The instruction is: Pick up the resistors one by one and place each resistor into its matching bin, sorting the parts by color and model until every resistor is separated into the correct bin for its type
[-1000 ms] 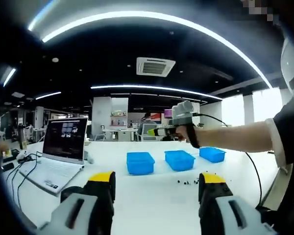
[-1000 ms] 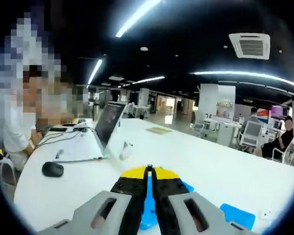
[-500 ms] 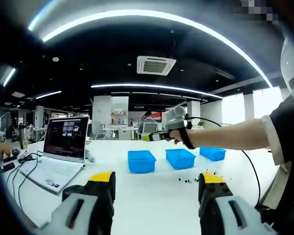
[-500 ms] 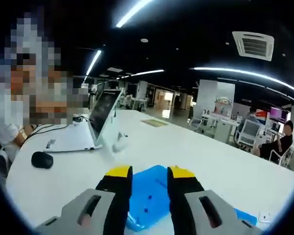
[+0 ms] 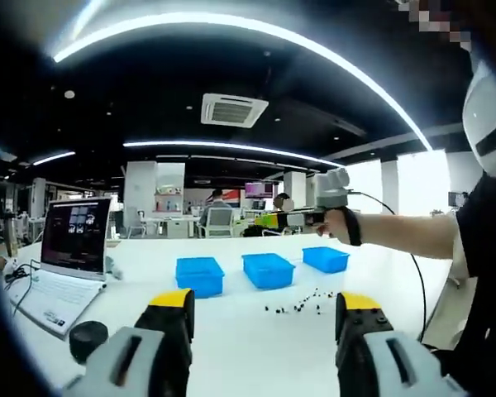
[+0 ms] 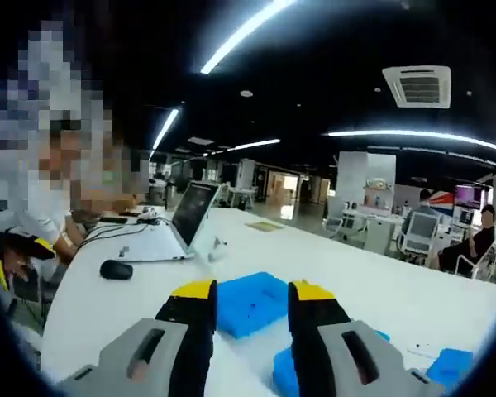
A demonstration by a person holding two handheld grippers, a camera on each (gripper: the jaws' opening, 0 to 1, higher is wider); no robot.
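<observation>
Since half a second ago the right gripper [image 5: 274, 220] has drawn back rightward from over the bins, and in its own view the bin below sits farther ahead of the fingers. Seen in the left gripper view, it hangs in the air at about 1 o'clock, held by a hand [image 5: 341, 223] above the right bin [image 5: 326, 259]; from there I cannot tell its opening. In the right gripper view its fingers [image 6: 197, 308] stand apart with nothing between them, framing the left bin [image 6: 248, 303], which holds a few dark specks.

Left gripper [image 5: 264, 314] fingers [image 5: 170, 310] are wide apart and empty, above the white worktop [image 5: 231, 339]. Three blue bins sit in a row at 12 o'clock, the middle bin [image 5: 268, 270] between the others. Loose resistors [image 5: 298, 305] lie scattered on the worktop just before the bins, toward 1 o'clock. A laptop [image 5: 62, 265] stands open at 9 o'clock.
</observation>
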